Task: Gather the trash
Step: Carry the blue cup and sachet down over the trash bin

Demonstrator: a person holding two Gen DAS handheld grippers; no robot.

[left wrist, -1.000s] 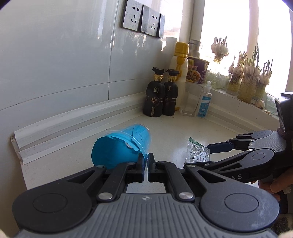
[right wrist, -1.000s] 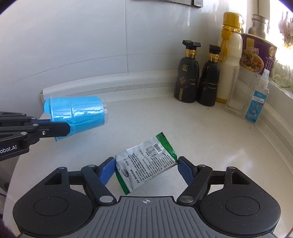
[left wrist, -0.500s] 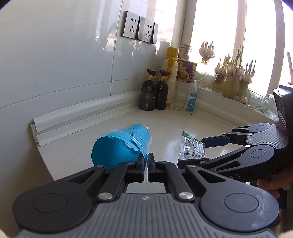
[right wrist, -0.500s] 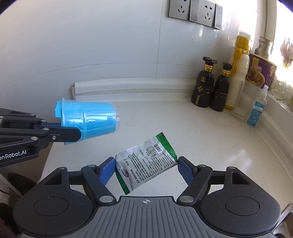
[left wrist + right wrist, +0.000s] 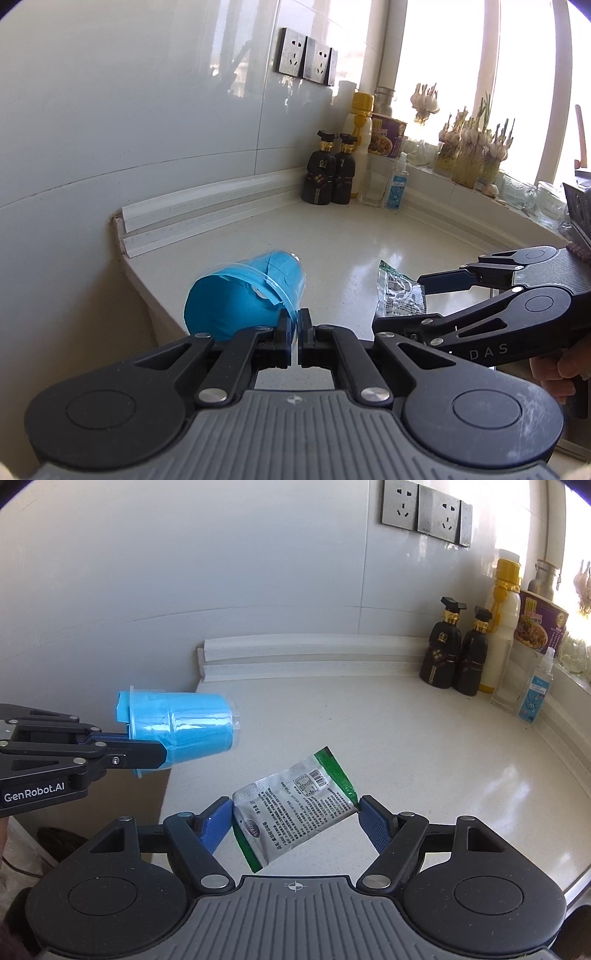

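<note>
Pinching the rim of a blue cup point(image 5: 243, 295) lying sideways in the air, the left gripper point(image 5: 297, 334) is clamped, while the right gripper point(image 5: 295, 818) clasps a printed sachet point(image 5: 295, 805) above the countertop's point(image 5: 424, 738) front edge.

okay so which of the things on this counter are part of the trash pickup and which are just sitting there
Trash job:
- blue cup, pinched by the left gripper
- silver-green packet, clamped in the right gripper

Just sitting there:
- two black bottles
- yellow-capped bottle
- noodle cup
- sanitizer bottle
- garlic on the sill
</note>
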